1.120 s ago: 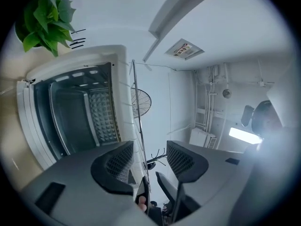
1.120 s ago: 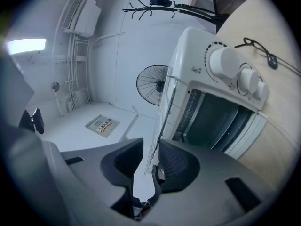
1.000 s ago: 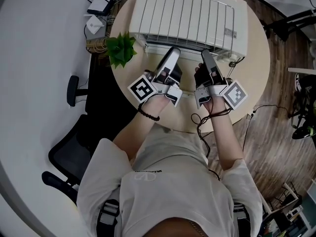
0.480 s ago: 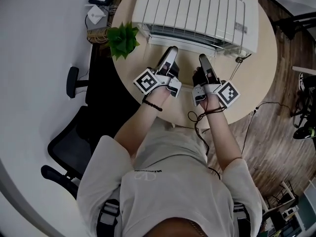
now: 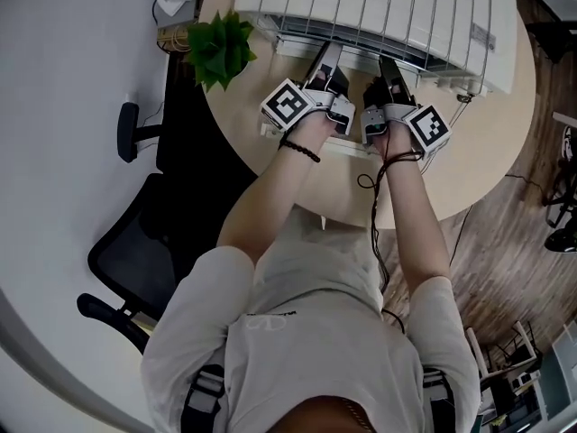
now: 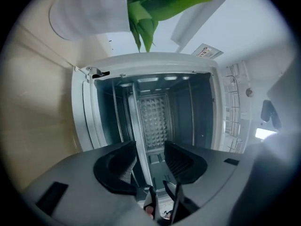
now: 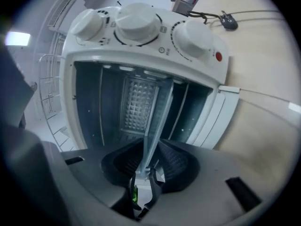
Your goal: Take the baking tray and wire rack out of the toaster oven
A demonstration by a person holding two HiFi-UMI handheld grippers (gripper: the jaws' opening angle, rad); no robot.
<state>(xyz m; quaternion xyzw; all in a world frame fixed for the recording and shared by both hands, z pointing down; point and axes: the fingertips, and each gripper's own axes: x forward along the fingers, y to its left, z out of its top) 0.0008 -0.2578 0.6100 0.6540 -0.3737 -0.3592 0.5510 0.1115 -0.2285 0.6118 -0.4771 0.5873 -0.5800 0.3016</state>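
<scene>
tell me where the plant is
Head view, upper left: the plant stands at the table's left edge, just left of the oven.

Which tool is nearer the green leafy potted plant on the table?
Left. The left tool sits near the green leafy potted plant, at the white toaster oven's open mouth; the right tool is farther along that mouth, beyond the left one.

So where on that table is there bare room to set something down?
Most room: the bare tabletop between the toaster oven, the right forearm and the rim, crossed by a thin cable. A narrow strip lies beside the plant. The oven's front is crowded.
</scene>
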